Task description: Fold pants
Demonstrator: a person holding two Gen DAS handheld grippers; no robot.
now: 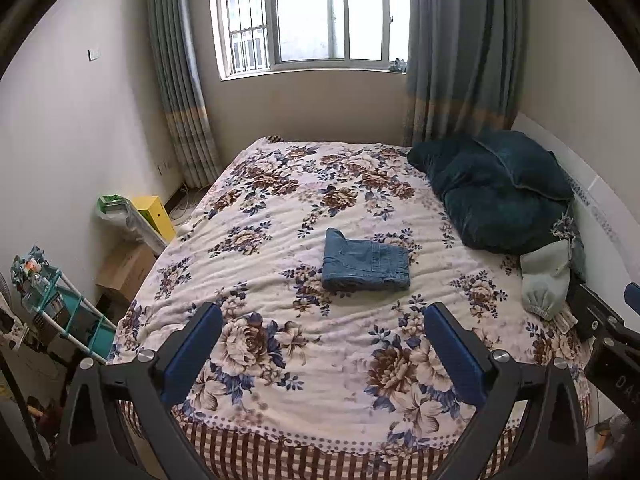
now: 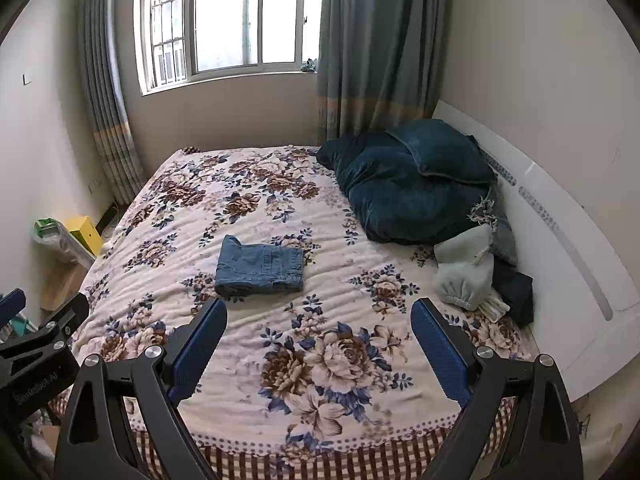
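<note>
**Pants folded, both grippers hanging back**

The denim pants [image 1: 366, 262] are lying mid-bed as a compact, squarish bundle w/ layers stacked and a thick fold edge facing the cameras. One corner at the far left is sticking up a bit; otherwise the stack is sitting flat. Judging by that shape, the folding is looking done or nearly so; at most a tidy-up of that raised corner is remaining, and nothing is gripping the cloth.

The left hand-held gripper [image 1: 324, 316] is hovering over the near part of the bed [image 1: 280, 208], its blue pads spread wide apart & holding nothing. The right hand-held gripper [image 2: 319, 312] is doing the same: wide apart, empty, aimed at the bundle from the foot end. Both are staying well clear of the pants, w/ floral bedspread showing between the pads.

Around the pants: a dark teal pillow pile [image 1: 500, 192] is sitting toward the headboard side, well apart from the bundle. A pale grey-green garment [image 1: 546, 280] is lying near the bed's right edge beside other dark clothes. Left of the bed, a yellow box [image 1: 154, 210] and a teal rack [image 1: 72, 312] are standing on the floor. Nothing is blocking the route to the bundle; the bedspread around it is bare.
</note>
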